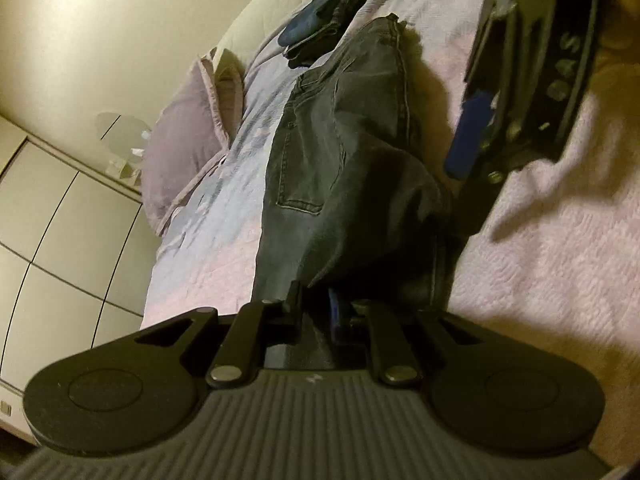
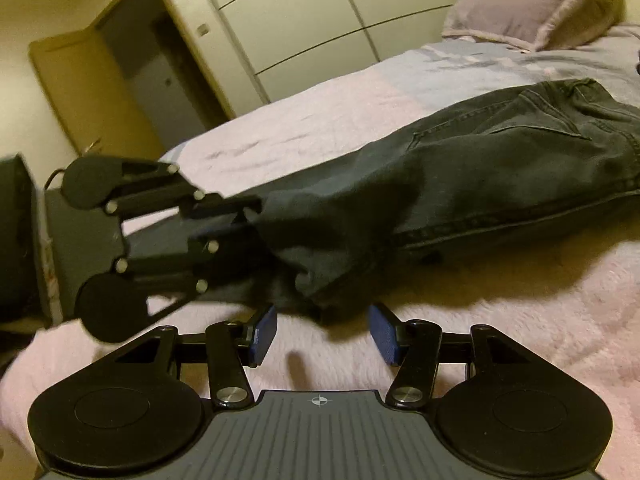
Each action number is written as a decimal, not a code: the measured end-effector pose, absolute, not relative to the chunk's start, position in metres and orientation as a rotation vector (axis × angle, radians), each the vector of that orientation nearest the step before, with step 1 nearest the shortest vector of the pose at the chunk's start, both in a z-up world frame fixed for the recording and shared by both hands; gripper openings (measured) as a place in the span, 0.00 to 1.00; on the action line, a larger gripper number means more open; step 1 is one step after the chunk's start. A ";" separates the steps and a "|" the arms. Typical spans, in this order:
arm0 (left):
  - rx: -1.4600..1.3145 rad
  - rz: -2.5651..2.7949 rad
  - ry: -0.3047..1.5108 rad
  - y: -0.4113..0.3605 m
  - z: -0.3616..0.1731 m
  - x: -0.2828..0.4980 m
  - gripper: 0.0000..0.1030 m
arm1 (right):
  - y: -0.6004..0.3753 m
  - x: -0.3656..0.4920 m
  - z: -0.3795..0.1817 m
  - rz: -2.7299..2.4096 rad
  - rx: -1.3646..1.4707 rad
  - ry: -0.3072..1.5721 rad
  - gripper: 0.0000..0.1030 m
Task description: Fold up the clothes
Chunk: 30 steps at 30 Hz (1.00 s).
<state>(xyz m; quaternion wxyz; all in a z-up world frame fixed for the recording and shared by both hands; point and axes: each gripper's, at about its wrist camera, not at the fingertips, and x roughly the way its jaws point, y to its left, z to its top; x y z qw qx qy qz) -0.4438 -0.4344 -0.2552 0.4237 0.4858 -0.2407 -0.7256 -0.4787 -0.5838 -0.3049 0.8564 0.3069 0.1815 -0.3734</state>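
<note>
Right wrist cam: my left gripper [image 2: 240, 220] pinches the jeans [image 2: 500, 152] hem, right gripper [image 2: 322, 334] gaping wide — denim's heavy, floppy imo — best grabbed by hem/waistband.

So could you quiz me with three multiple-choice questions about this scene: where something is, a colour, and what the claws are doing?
1. Where do the jeans lie?
A. on the bedspread
B. on the floor
C. inside the wardrobe

2. What colour are the right claw's pads?
A. red
B. blue
C. white

3. What state are the claws in?
A. both open
B. both shut on cloth
C. left claw shut on the jeans' end, right open

Answers: 1 A, the jeans stretch across the pink cover. 2 B, the pads show blue. 3 C, the left pinches denim while the right's pads stand apart.
</note>
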 end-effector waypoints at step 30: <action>1.148 -1.796 -0.560 -0.343 -0.267 -0.379 0.23 | -0.586 -0.515 -0.257 -0.786 0.921 0.203 0.09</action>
